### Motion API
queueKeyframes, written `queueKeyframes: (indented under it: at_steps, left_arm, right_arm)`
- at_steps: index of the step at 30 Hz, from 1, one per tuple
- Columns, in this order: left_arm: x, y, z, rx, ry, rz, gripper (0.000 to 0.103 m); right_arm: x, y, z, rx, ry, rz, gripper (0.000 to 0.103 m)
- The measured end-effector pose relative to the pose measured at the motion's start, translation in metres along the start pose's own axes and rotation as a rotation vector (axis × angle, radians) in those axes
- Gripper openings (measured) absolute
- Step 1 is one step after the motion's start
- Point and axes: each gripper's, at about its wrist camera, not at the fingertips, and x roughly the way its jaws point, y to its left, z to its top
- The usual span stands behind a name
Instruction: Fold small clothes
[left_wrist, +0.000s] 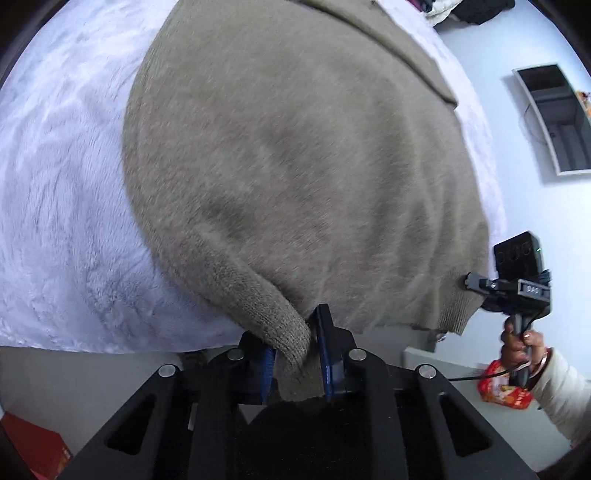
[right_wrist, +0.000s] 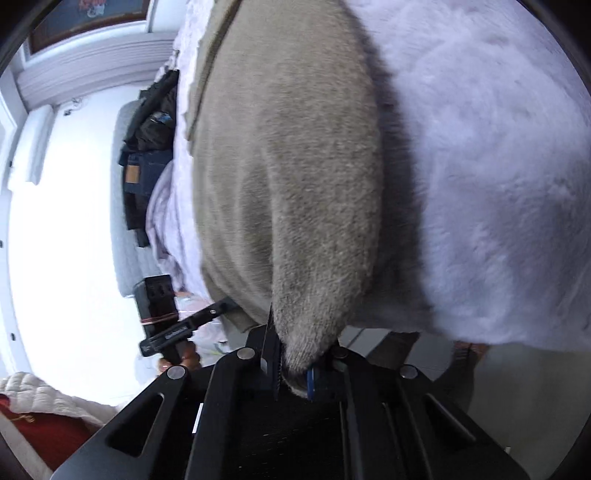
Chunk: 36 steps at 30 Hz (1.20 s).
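A taupe knitted sweater (left_wrist: 295, 155) lies spread on a fluffy white blanket (left_wrist: 62, 206). My left gripper (left_wrist: 295, 354) is shut on the ribbed hem at one bottom corner; the knit bunches between the blue pads. At the right edge of the left wrist view the right gripper (left_wrist: 476, 282) bites the other hem corner, held by a hand (left_wrist: 521, 347) in a white sleeve. In the right wrist view my right gripper (right_wrist: 293, 373) is shut on a hem corner of the sweater (right_wrist: 288, 177). The left gripper (right_wrist: 218, 308) shows at the left there, at the hem.
The blanket (right_wrist: 491, 166) covers a bed whose near edge runs just in front of both grippers. Dark clothes (right_wrist: 147, 147) are piled on the bed's far side. A red and orange bag (left_wrist: 502, 387) lies on the floor. A wall niche (left_wrist: 554, 118) is at right.
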Motion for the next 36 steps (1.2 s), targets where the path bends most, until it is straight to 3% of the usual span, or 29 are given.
queueKeyframes:
  at_steps: [7,17,22,31,33,36]
  left_arm:
    - [-0.046,-0.006,0.027,-0.018,-0.068,-0.125,0.022]
    - [-0.112,-0.003,0.106,0.054,-0.185,-0.242,0.022]
    - [-0.130,-0.004,0.161,0.071,-0.279,-0.214,0.022]
    - [-0.135,-0.009,0.274,0.021,-0.453,-0.108,0.022]
    - [-0.121,-0.011,0.299,0.011,-0.468,-0.045,0.022]
    - [-0.097,-0.006,0.319,0.007,-0.396,0.031,0.022]
  right_arm:
    - [-0.011,0.038,0.007,0.016,-0.083,0.187,0.010]
    - [-0.041,0.107,0.046,-0.041,-0.268,0.288,0.010]
    - [-0.045,0.143,0.091,-0.103,-0.322,0.314,0.010]
    - [-0.045,0.161,0.212,-0.123,-0.280,0.276,0.010]
    - [-0.041,0.156,0.244,-0.111,-0.264,0.266,0.010]
    - [-0.031,0.144,0.284,-0.074,-0.230,0.231,0.010]
